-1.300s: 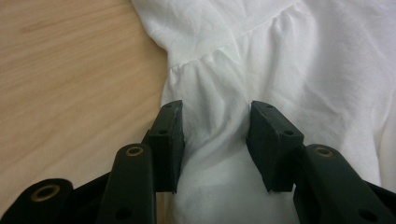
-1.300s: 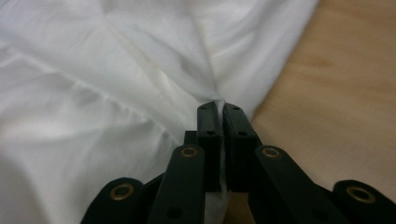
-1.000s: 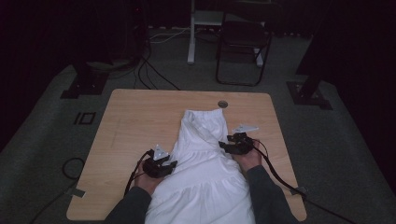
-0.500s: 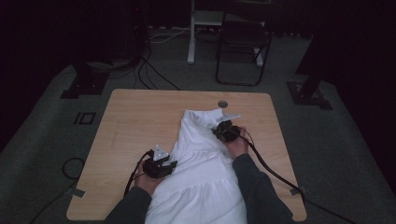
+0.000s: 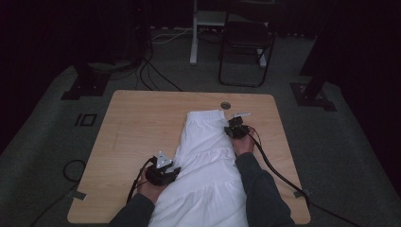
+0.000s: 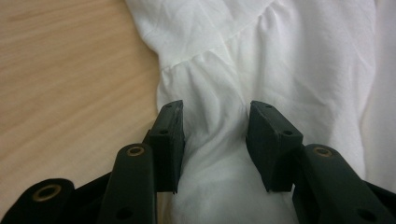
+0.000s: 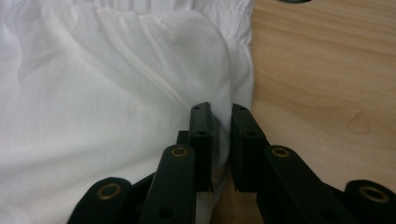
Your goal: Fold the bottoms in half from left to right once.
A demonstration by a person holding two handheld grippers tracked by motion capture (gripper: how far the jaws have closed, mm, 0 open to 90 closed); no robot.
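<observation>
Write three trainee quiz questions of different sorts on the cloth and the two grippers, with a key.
1. True or false: the white cloth hangs over the near edge of the table.
2. The right gripper pinches the cloth at: A) its right edge, B) its middle, C) nowhere.
3. What lies between the pads of the left gripper?

Key:
1. True.
2. A. A thin fold sits between its nearly closed jaws, which have just been closing, then eased a little.
3. A bunched fold of the cloth; the jaws stand half apart around it.
</observation>
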